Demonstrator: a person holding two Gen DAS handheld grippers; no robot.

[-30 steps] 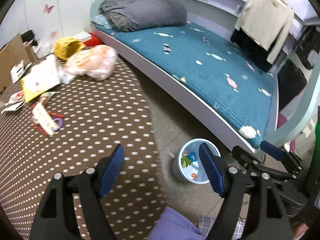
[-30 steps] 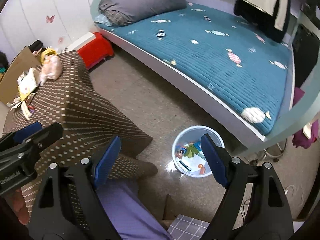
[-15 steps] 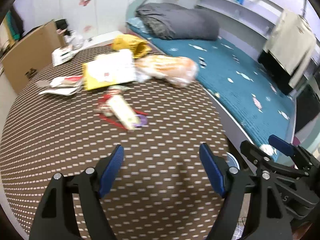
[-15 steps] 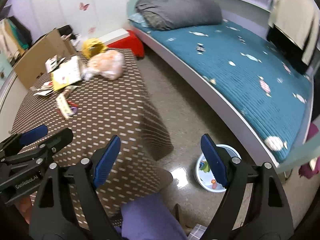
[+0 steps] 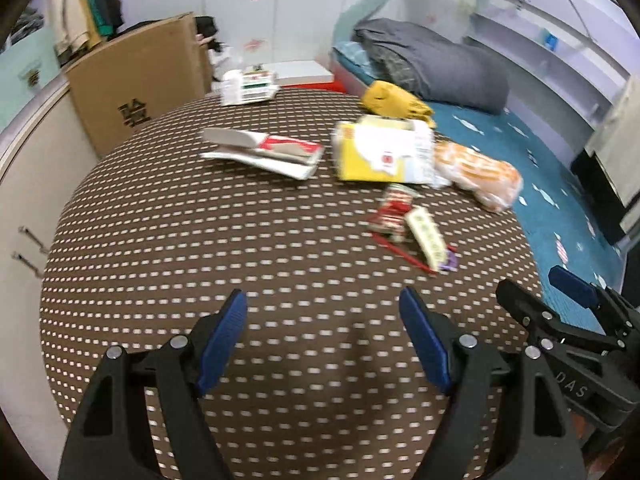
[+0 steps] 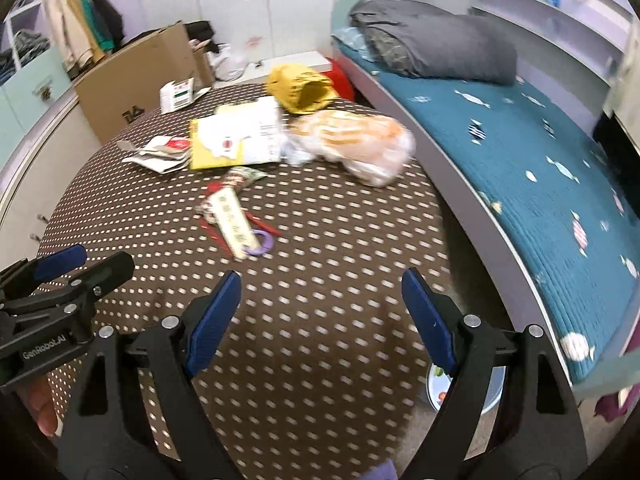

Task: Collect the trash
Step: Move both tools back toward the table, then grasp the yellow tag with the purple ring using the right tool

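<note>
Trash lies on a brown dotted tablecloth (image 5: 200, 248): a small white packet with red wrappers and a purple ring (image 5: 426, 236) (image 6: 232, 222), a yellow-and-white paper bag (image 5: 384, 152) (image 6: 236, 140), a clear bag of bread (image 5: 476, 174) (image 6: 356, 144), a crumpled yellow bag (image 5: 394, 100) (image 6: 300, 84), and flattened white cartons (image 5: 264, 152) (image 6: 160, 154). My left gripper (image 5: 324, 340) is open and empty above the near table. My right gripper (image 6: 320, 320) is open and empty over the table's right edge. A pale blue bin (image 6: 468, 388) with trash stands on the floor, mostly hidden by the right finger.
A bed with a teal mattress (image 6: 540, 160) and grey duvet (image 6: 432, 44) runs along the right. A cardboard box (image 5: 140, 76) stands behind the table. A white cabinet (image 5: 24, 184) sits on the left. A white box (image 5: 248, 86) lies at the table's far edge.
Both grippers have swung left and up from the floor and bin toward the table; the trash pile now fills the view ahead. Both stay open and empty.
</note>
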